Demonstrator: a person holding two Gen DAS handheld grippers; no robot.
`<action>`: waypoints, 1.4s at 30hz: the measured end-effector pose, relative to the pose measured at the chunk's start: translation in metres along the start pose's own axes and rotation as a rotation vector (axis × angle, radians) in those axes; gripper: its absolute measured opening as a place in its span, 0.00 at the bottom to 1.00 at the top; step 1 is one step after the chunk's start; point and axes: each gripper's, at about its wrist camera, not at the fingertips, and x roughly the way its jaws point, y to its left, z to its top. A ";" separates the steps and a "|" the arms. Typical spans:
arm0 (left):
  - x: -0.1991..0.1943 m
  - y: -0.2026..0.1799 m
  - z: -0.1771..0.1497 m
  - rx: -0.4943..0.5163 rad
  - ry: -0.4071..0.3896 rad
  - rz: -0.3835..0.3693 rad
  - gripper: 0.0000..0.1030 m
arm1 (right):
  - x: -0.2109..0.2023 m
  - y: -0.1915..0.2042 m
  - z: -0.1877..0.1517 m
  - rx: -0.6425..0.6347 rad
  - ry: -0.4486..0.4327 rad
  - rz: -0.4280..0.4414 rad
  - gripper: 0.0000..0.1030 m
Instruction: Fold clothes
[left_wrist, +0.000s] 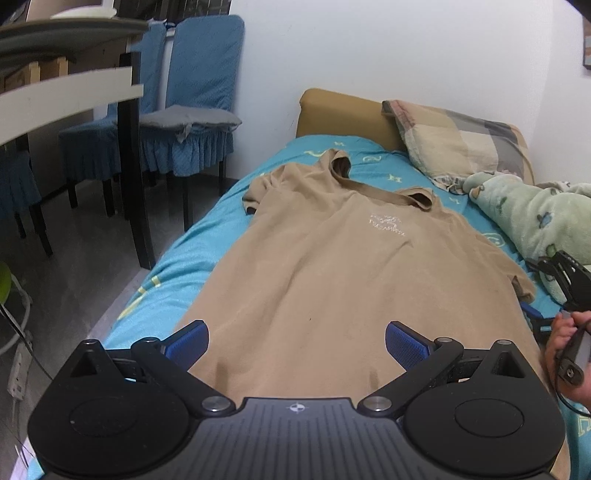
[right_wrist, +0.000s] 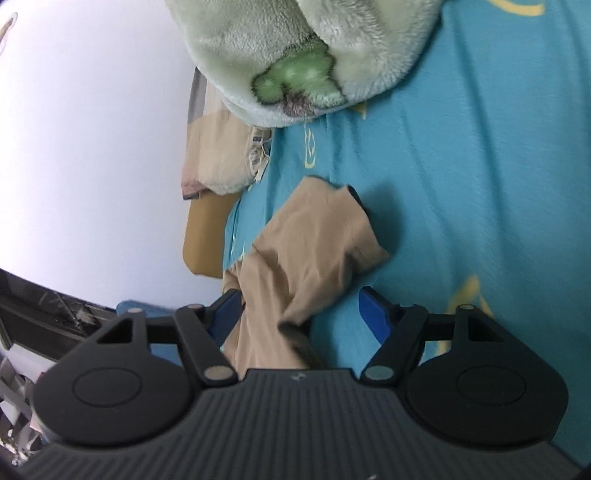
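While my left wrist camera looks up the length of the bed, I have the tan T-shirt (left_wrist: 321, 266) spread flat on the turquoise bedsheet (left_wrist: 207, 236), collar away from me, hem running under my left gripper (left_wrist: 297, 341); its blue pads (left_wrist: 406, 338) stand wide apart above the lower part of the shirt, released, nothing pinched between them; beyond the collar sits a patchwork pillow (left_wrist: 450, 144) against the tan headboard (left_wrist: 343, 114), and a pale green fleece blanket (left_wrist: 528, 218) is bunched along the right side; at the right edge I catch the right gripper (left_wrist: 565, 280) and the hand (left_wrist: 561, 350) holding it, just beside the shirt's right sleeve; off to the left, blue-covered chairs (left_wrist: 192, 107) stand by a table (left_wrist: 70, 92) on the floor; over to my right wrist camera now, rolled on its side: the sleeve (right_wrist: 314, 254) of the shirt lies rumpled on the sheet and runs between my right gripper's (right_wrist: 299, 314) blue fingers (right_wrist: 375, 310); the left finger sits against the fabric, the right one clear of it with bare sheet between, so the jaws are unclenched and gripping nothing; the blanket hangs in at the top, the pillow beside it.
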 end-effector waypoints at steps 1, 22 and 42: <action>0.003 0.001 0.000 -0.006 0.008 -0.004 1.00 | 0.006 0.001 0.002 -0.001 -0.003 0.004 0.70; 0.020 -0.017 0.010 0.010 -0.040 -0.013 1.00 | 0.124 0.103 0.041 -0.734 -0.044 -0.112 0.08; -0.016 -0.006 0.024 0.045 -0.096 -0.137 1.00 | -0.058 0.163 -0.020 -0.992 -0.162 -0.348 0.81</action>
